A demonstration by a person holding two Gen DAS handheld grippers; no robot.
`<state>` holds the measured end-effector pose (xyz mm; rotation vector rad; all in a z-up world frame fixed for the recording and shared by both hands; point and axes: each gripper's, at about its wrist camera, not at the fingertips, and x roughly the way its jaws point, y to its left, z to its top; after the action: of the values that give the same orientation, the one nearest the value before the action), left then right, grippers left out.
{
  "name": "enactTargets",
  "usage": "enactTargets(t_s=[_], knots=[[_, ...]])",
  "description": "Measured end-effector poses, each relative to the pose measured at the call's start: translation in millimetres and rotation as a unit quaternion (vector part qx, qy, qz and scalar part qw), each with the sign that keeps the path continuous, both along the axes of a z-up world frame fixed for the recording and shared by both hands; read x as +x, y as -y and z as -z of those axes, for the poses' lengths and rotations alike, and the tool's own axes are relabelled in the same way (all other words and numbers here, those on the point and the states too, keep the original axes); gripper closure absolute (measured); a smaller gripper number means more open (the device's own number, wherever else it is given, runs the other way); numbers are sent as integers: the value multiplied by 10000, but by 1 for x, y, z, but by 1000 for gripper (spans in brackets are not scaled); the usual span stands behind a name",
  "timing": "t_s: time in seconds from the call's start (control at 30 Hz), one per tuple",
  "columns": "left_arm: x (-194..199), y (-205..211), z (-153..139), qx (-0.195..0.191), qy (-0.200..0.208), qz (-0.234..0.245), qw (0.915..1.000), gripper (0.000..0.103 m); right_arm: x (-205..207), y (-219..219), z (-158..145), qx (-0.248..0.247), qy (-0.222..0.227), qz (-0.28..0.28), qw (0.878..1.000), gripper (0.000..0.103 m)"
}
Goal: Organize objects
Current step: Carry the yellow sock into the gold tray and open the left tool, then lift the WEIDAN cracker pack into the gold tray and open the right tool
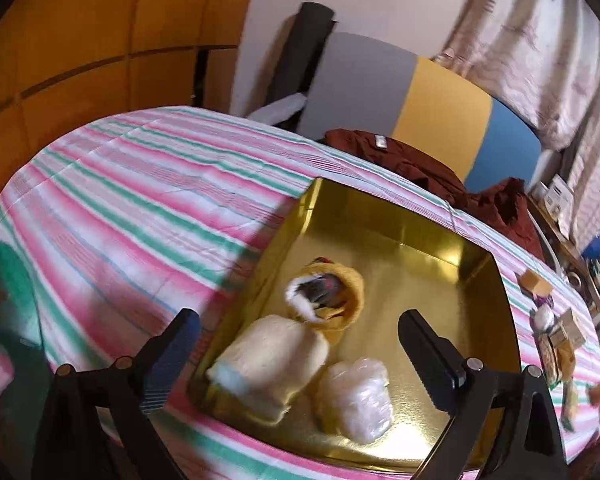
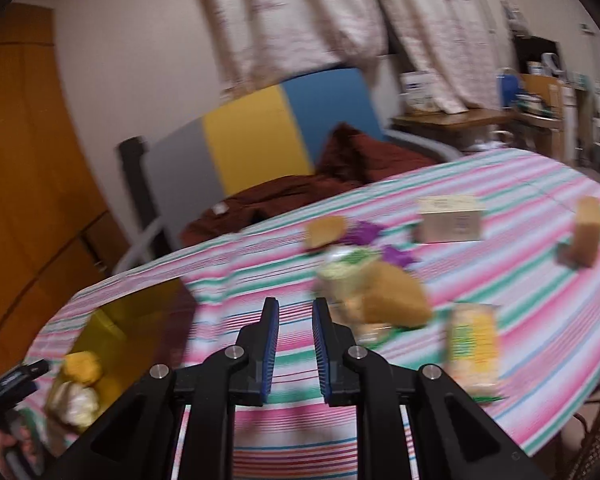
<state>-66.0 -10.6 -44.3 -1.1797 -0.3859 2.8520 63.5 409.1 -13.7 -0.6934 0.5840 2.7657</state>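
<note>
My left gripper point(image 1: 300, 334) hangs spread wide above the gold tray point(image 1: 400, 224).
My right gripper point(image 2: 294, 312), nearly closed on nothing, faces blurred, possibly boxed items point(image 2: 450, 220).

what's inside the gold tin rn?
Inside the gold tin: a cream knit piece, a yellow hooded plush and a clear plastic-wrapped bundle. The left gripper fingers hide the near corners, and whatever lies under the items is hidden.

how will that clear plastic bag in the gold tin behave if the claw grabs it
The clear plastic bag looks crinkled and puffy, so probably soft and light. Its glossy film may slip, and it may slide on the shiny gold tin.
</note>
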Motion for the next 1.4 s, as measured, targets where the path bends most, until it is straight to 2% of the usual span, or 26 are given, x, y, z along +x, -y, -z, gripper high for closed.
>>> enactTargets(t_s=[0.2,0.37,0.43,0.47,0.6,0.63,0.67,0.77,0.83,0.9,1.0,1.13,1.17,1.2,1.4], knots=[[2,10,-6,25,32,-284,9996,3,-44,74,-3,-350,120,-1160,9926,87],[6,11,-11,70,-16,-268,9996,3,-63,119,-1,-153,238,-1540,9877,87],[7,11,-12,78,-46,-243,9997,3,-59,117,-2,-46,268,-1404,9897,83],[7,10,-12,80,-54,-234,9997,3,-57,111,-1,12,335,-1302,9909,76],[10,2,-11,87,-31,-134,9999,3,-34,49,10,245,807,-63,9964,57],[10,-1,-10,82,-18,-88,9999,3,-24,25,15,258,974,449,9939,52],[11,-3,-10,71,-15,-65,10000,3,-22,9,18,248,1097,722,9910,49],[14,-11,-9,51,-14,42,10000,3,-2,-61,42,24,1731,1876,9669,47],[16,-16,-9,-7,-23,106,9999,3,6,-91,56,-85,1997,2258,9534,46],[18,-18,-9,-41,-31,150,9999,3,8,-109,68,-94,2249,2269,9475,45],[21,-20,-9,-64,-53,167,9998,3,3,-118,82,-310,2268,1868,9554,42],[22,-20,-6,-82,-20,163,9998,3,-6,-109,87,14,2423,1735,9546,42],[22,-20,-6,-92,-7,165,9998,3,-7,-107,87,92,2440,1727,9542,45],[22,-18,-6,-94,-15,164,9998,3,-6,-103,86,172,2402,1677,9560,55],[19,-11,-4,-89,0,48,9999,3,7,-94,81,93,2155,1603,9632,55]])
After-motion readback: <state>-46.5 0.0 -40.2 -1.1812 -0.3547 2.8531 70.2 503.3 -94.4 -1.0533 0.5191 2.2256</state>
